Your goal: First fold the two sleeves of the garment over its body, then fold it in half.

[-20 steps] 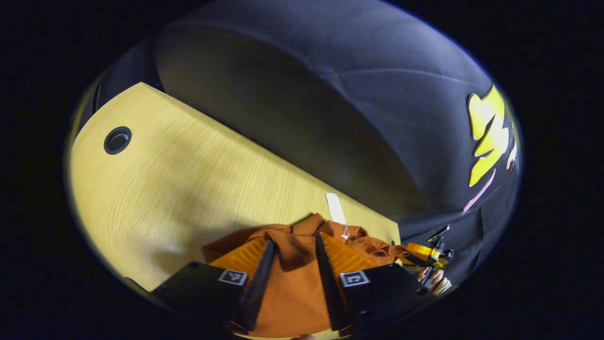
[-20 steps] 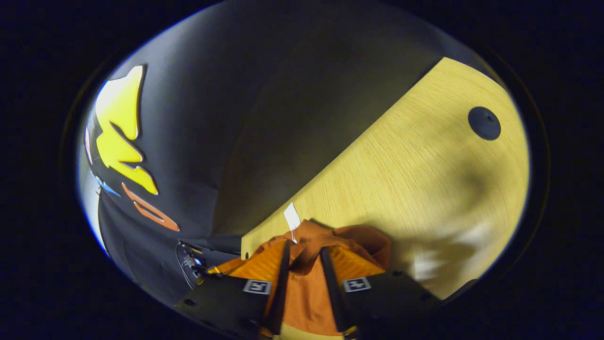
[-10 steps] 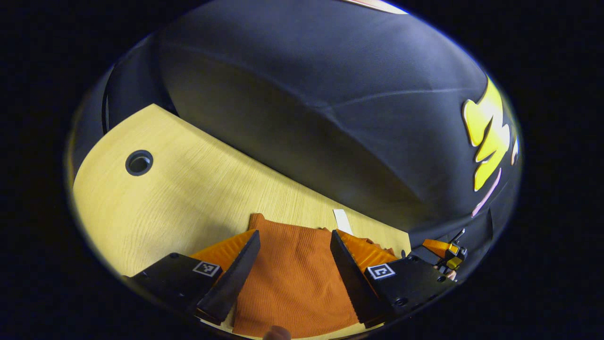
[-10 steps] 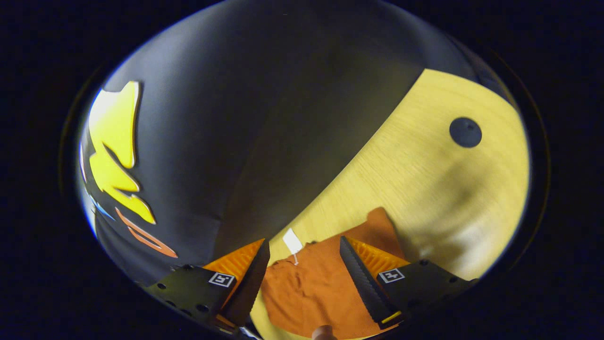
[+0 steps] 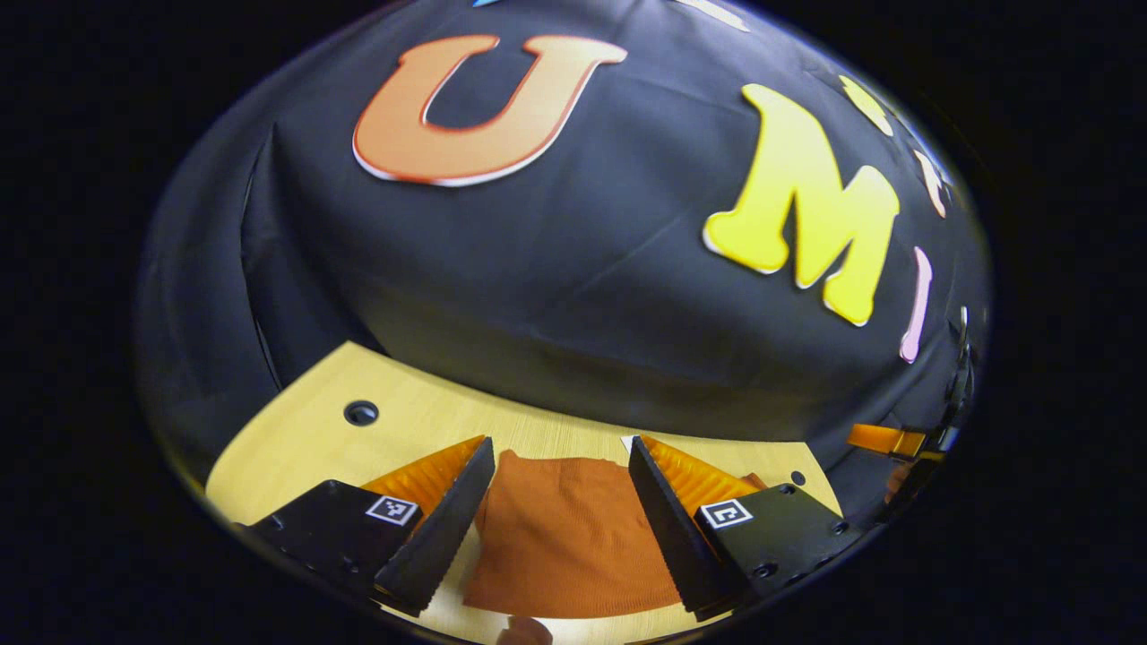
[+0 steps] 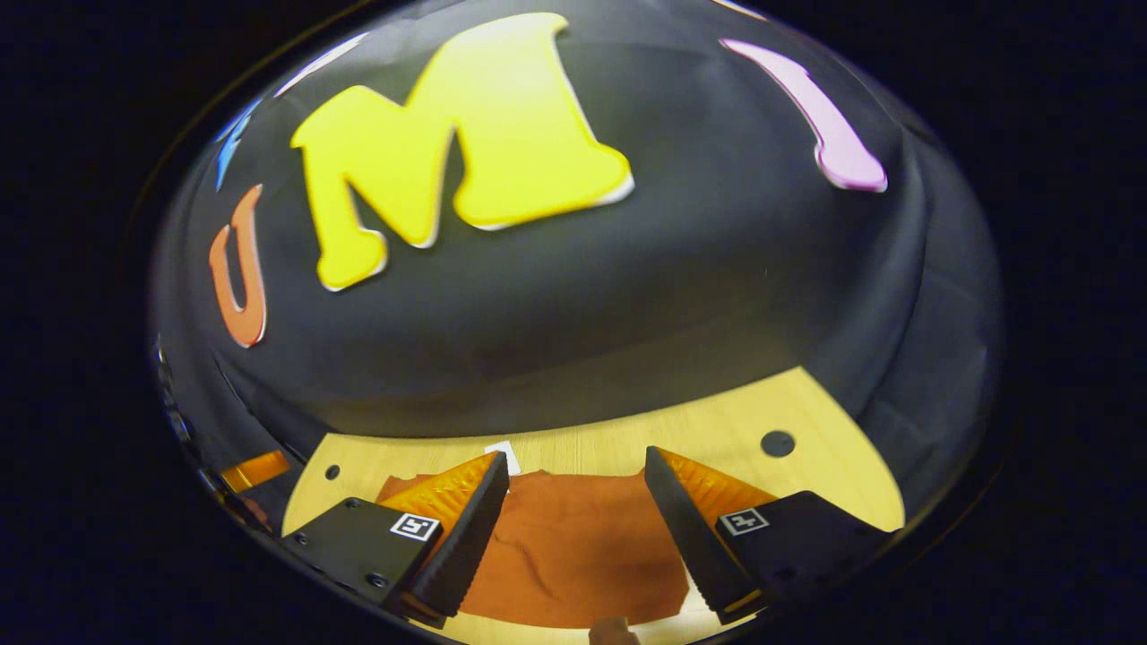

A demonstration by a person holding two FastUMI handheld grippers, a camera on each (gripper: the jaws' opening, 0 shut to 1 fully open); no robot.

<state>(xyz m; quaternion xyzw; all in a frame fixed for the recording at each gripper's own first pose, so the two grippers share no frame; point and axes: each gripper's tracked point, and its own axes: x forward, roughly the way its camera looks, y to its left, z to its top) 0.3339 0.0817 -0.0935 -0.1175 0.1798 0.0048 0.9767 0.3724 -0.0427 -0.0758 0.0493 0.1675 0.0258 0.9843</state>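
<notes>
Garment (image 5: 569, 537): rust-orange knit with a fine ribbed texture, lying flat on the table as a compact folded block with roughly straight edges. In the left gripper view it sits between and beyond the spread fingers of the left gripper (image 5: 556, 528); nothing is pinched, the jaws stand wide apart with cloth visible in the gap and no contact that I can make out. Inner finger faces look serrated; the outer faces are ridged.

Right gripper view: same garment (image 6: 573, 546), surface shows a few soft creases on the near-left part. Right gripper (image 6: 573, 537) also has its jaws wide apart, hanging above the cloth, not clamped on it. Each gripper body carries a small square black-and-white marker.

At the very bottom edge of each view a small rounded pinkish shape is cut off by the picture's rim; cannot tell what it is.

Small white tag (image 6: 504, 452) peeks out at the garment's far edge, partly hidden behind the right gripper's finger; in the left gripper view only a sliver of it can be made out.

Table (image 5: 305, 439): pale wood-grain laminate, matte, with a round dark cable hole (image 5: 361, 413) near its far left corner in the left gripper view; a like hole (image 6: 777, 442) on the far right in the right gripper view, plus a smaller dark dot toward the other side.

In the left gripper view, far right, the other gripper shows as a blurred sliver at the picture's edge, too distorted to read.

Beyond the table: black cloth booth wall (image 5: 573, 296), smooth, lightly creased.
</notes>
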